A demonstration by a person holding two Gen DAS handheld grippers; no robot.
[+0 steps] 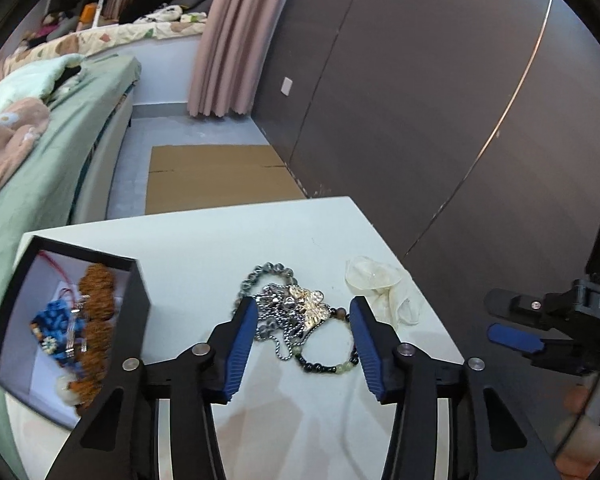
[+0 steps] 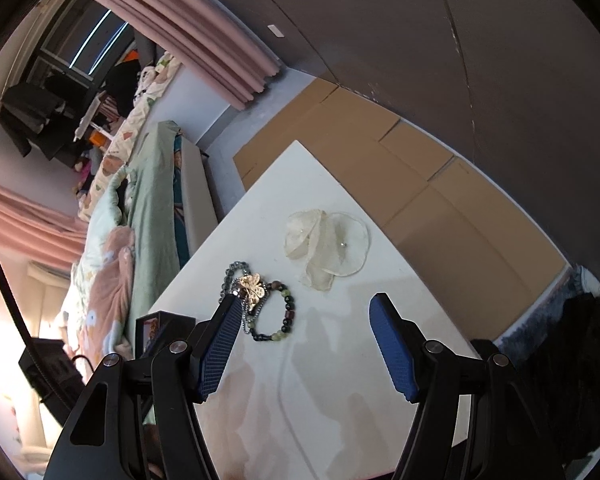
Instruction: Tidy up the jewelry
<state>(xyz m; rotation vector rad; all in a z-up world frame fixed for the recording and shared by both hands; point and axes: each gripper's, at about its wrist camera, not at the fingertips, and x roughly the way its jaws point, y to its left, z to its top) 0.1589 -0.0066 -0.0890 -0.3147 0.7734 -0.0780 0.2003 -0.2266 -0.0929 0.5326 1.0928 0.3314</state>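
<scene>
A tangle of jewelry lies mid-table: a gold flower pendant (image 1: 310, 304) on a silver chain, a grey bead bracelet (image 1: 270, 272) behind it and a dark-and-green bead bracelet (image 1: 328, 364) in front. My left gripper (image 1: 304, 312) is open, its fingers on either side of the pile, just above it. A black box (image 1: 134, 300) at the left holds a brown beaded piece (image 1: 96, 316) and a blue one (image 1: 54, 324). My right gripper (image 2: 304, 320) is open and empty, over bare table right of the pile (image 2: 256, 292); it also shows at the right edge of the left view (image 1: 516, 340).
A sheer white flower-shaped piece (image 1: 380, 284) lies at the table's far right, also seen in the right wrist view (image 2: 328, 244). The white table (image 1: 204, 248) stands between a bed (image 1: 56, 160) on the left and a dark wardrobe (image 1: 420, 100). Flat cardboard (image 1: 216, 176) lies on the floor.
</scene>
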